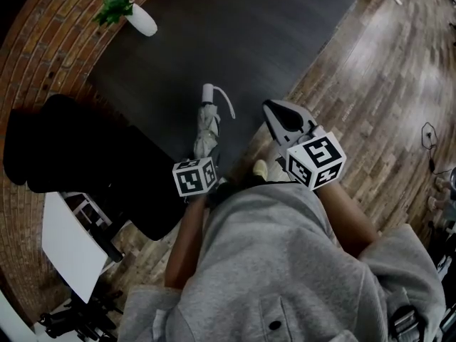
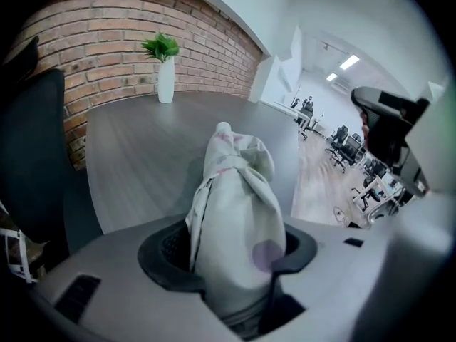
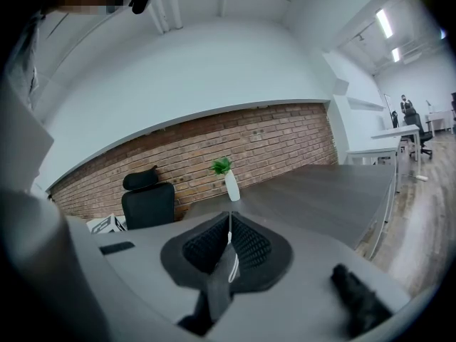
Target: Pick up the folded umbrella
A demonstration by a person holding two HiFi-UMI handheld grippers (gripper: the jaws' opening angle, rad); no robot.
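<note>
**Folded umbrella in the left gripper, not yet off the desk**

Folded umbrella (image 2: 235,205) lies lengthwise between the jaws of the left gripper (image 2: 228,255). Its pale bunched fabric fills the gap and touches both pads, so the gripper is part-way closed on the cloth. The handle end and its loop strap (image 1: 226,102) point away beyond the fingertips. In the head view the umbrella looks to be resting on the dark desk (image 1: 271,41).

The right gripper (image 3: 229,237) hovers off to the right of the left one. Its jaws are together and hold none of the umbrella. A thin pale line shows at the seam between the pads, and I cannot tell what it is.

The main risk is that the pads are on loose fabric, perhaps not on the shaft. The cloth could slide or bunch during the lift. Most of the umbrella's length reaches past the jaws, so the far end may droop or swing. The strap could also drag on the desk.

Ahead of the left gripper the desk is bare as far as the white vase with a plant (image 2: 165,77), which stands well apart. A black office chair (image 2: 35,162) stands close on the gripper's left. The desk edge runs just behind the jaws, with wooden floor (image 1: 385,84) beyond the right gripper. Straight up looks like the freest way to move.
</note>
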